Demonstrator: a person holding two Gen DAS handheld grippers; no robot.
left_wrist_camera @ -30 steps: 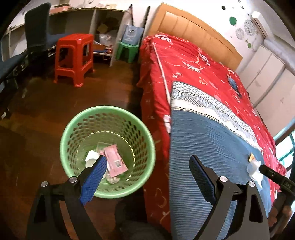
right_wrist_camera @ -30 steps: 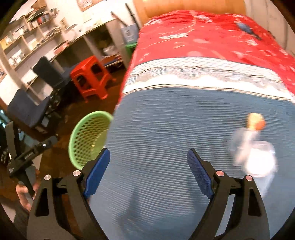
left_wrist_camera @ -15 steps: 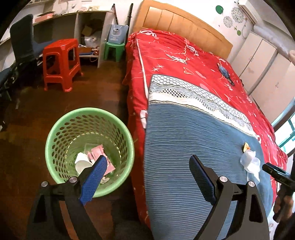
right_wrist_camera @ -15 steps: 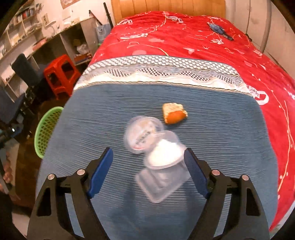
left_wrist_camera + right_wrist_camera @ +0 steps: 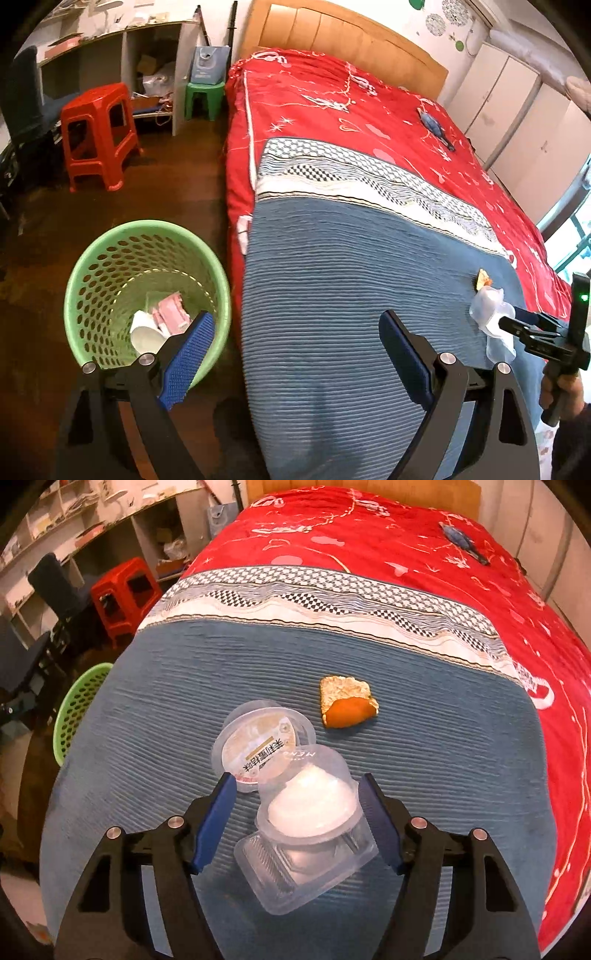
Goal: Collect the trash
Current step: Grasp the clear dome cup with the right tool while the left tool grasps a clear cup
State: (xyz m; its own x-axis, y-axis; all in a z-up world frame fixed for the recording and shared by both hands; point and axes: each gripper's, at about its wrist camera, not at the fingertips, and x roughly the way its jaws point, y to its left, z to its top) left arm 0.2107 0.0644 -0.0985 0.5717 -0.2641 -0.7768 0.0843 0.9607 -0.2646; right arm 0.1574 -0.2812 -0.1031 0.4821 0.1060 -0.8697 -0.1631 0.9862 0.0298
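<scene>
Two grippers over bed (image 5: 147, 686): right gripper (image 5: 297, 821) jaws closing around clear cups (image 5: 310, 812), not yet pressing; left gripper (image 5: 295, 354) jaws wide open, empty, beside basket (image 5: 92, 266).

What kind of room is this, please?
Most likely a bedroom in a home. A bed with a red quilt and wooden headboard fills the view, white wardrobe doors stand beside it, and a cluttered desk with shelves lines the wall.

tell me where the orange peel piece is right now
The orange peel piece lies on the blue ribbed blanket on the bed, in the right wrist view just beyond and to the right of the clear plastic cups.
</scene>
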